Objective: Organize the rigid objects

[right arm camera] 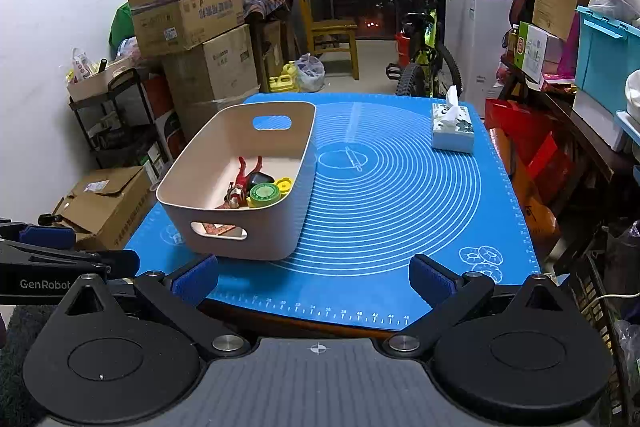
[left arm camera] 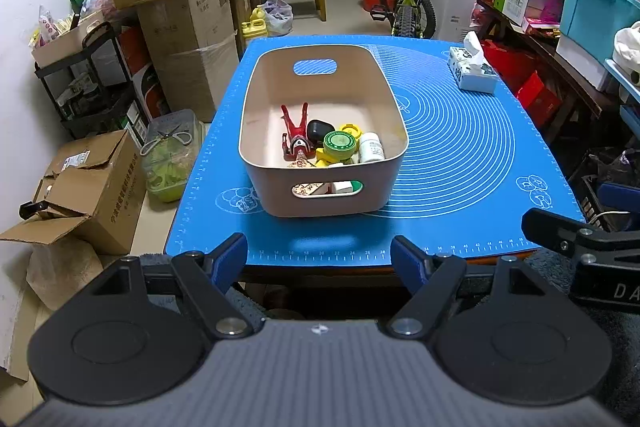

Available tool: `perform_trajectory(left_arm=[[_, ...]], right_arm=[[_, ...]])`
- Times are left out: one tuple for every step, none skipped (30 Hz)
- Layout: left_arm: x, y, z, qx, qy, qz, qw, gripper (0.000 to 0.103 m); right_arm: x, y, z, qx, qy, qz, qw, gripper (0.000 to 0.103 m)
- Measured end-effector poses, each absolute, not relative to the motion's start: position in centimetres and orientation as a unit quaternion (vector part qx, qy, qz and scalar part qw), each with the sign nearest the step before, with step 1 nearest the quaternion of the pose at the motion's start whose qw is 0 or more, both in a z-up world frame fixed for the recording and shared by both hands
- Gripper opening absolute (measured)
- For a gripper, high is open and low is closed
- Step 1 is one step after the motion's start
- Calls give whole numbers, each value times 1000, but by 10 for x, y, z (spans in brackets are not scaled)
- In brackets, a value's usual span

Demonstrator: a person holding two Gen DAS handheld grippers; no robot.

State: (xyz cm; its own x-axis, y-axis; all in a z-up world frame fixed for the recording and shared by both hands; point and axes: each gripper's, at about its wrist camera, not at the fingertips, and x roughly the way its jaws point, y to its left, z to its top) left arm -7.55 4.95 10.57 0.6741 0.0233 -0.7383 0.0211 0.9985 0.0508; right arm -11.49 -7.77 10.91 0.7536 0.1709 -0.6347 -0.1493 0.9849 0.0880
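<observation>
Left wrist | left gripper (left arm camera: 320, 253) open | right gripper (right arm camera: 314, 275) open | bin (left arm camera: 280, 199) holds toys

A beige bin (left arm camera: 280, 107) holding small items sits on the blue mat (left arm camera: 460, 155), beyond the spread, empty left gripper (left arm camera: 320, 259).

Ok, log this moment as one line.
left gripper: open, empty | right gripper: open, empty | bin: holds toys, bottle | mat: tissue box only

Left gripper (left arm camera: 320, 253) held level, jaws spread wide and empty; right gripper (right arm camera: 314, 277) just beside it, likewise spread and empty.
</observation>
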Motion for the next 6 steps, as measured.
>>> perform_trajectory(left_arm=[[-76,50,106,27,404,1,915,79],[-75,50,106,27,404,1,914,79],[-75,50,106,26,404,1,914,79],[-75,50,105,25,404,1,914,79],[-76,51,105,25,403,0,915,79],[-76,51,105,25,403,0,915,79]], right_arm=[[-115,-77,109,16,340,85,936,100],[-115,-78,109,15,341,86,936,101],[-115,-77,108,15,341,86,936,101],[-115,-77,108,15,341,85,936,100],[-115,-78,107,15,342,85,936,100],[-115,-77,107,15,342,85,936,100]])
